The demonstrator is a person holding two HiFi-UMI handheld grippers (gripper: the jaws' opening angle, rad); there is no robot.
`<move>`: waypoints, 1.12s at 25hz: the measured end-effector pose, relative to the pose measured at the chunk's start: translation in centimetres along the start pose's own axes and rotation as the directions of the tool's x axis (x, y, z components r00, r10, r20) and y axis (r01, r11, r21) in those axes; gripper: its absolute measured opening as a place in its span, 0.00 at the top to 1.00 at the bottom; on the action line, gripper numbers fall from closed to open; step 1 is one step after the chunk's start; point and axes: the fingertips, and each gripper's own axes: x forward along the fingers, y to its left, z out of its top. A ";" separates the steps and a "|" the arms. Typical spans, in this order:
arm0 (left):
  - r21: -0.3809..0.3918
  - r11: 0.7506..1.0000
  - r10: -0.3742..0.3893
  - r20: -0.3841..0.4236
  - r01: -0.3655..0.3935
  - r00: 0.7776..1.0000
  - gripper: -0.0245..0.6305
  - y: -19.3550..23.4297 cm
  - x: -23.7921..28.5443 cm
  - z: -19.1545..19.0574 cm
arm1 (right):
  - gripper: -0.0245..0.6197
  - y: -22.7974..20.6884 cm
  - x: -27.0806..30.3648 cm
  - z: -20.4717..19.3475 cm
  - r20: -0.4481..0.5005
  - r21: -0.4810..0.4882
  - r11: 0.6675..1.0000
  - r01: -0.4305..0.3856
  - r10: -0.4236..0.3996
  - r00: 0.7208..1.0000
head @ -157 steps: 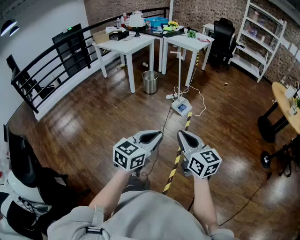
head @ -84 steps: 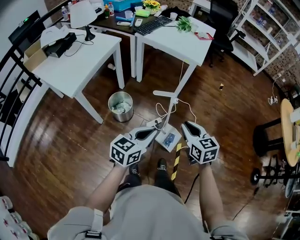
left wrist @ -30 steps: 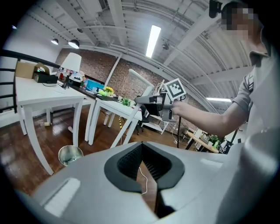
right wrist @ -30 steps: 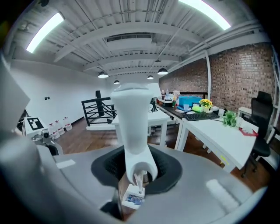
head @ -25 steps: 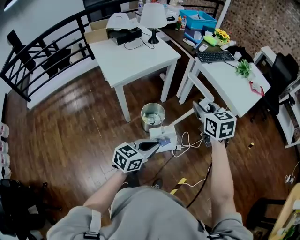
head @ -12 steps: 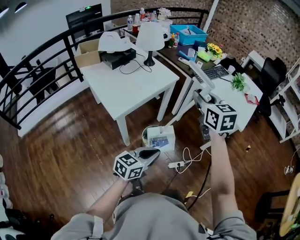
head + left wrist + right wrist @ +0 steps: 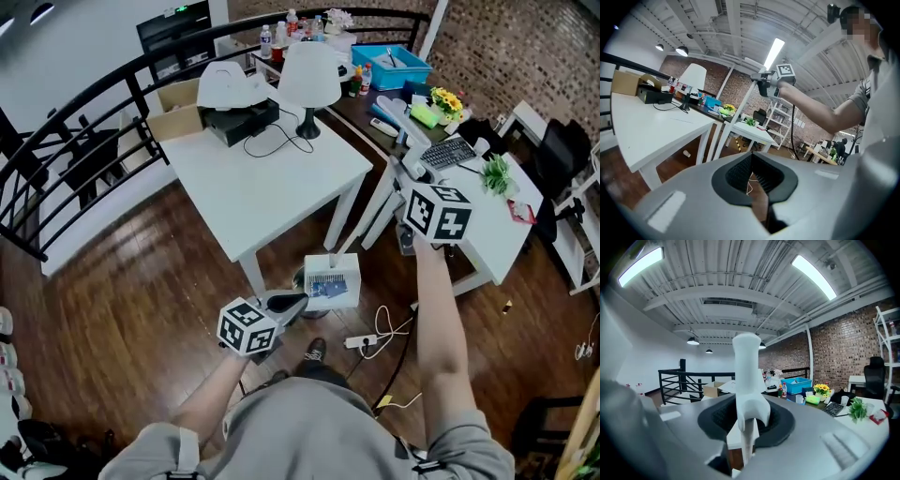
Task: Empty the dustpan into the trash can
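White long-handled plastic dustpan point(image 7: 330, 279) hangs over round steel trash can point(image 7: 300, 281), seemingly not yet tipped
Right hand-held gripper point(image 7: 410, 171) pinches its handle point(image 7: 749, 376); left hand-held gripper point(image 7: 292, 302) pressed together, empty

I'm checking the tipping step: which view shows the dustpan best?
The head view: only there does the dustpan show its pan, hanging low below the right gripper. The right gripper view shows just the handle, clamped between the jaws. The left gripper view shows that handle from afar, not the pan.

The dustpan point(image 7: 331, 280) hangs over what seems the trash can point(image 7: 300, 278), beside the table point(image 7: 262, 178).
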 end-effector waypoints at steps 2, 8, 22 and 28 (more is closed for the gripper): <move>-0.011 1.000 0.016 0.003 -0.016 1.000 0.95 0.9 0.8 0.7 | 0.84 -0.2 2.3 0.3 0.003 -0.010 1.000 -0.030 0.030 1.000; -0.022 0.999 0.029 0.001 -0.029 1.000 0.95 3.3 3.7 2.8 | 0.84 -2.6 7.2 0.7 0.011 -0.011 0.999 -0.037 0.038 0.999; -0.021 0.994 -0.104 -0.064 0.103 0.993 0.95 8.6 5.9 5.8 | 0.84 -6.6 13.2 -1.6 -0.015 -0.035 0.987 0.156 -0.157 0.988; -0.042 0.992 -0.119 -0.067 0.117 0.991 0.95 9.9 5.1 5.8 | 0.84 -6.6 14.6 -2.0 0.006 -0.068 0.976 0.206 -0.206 0.979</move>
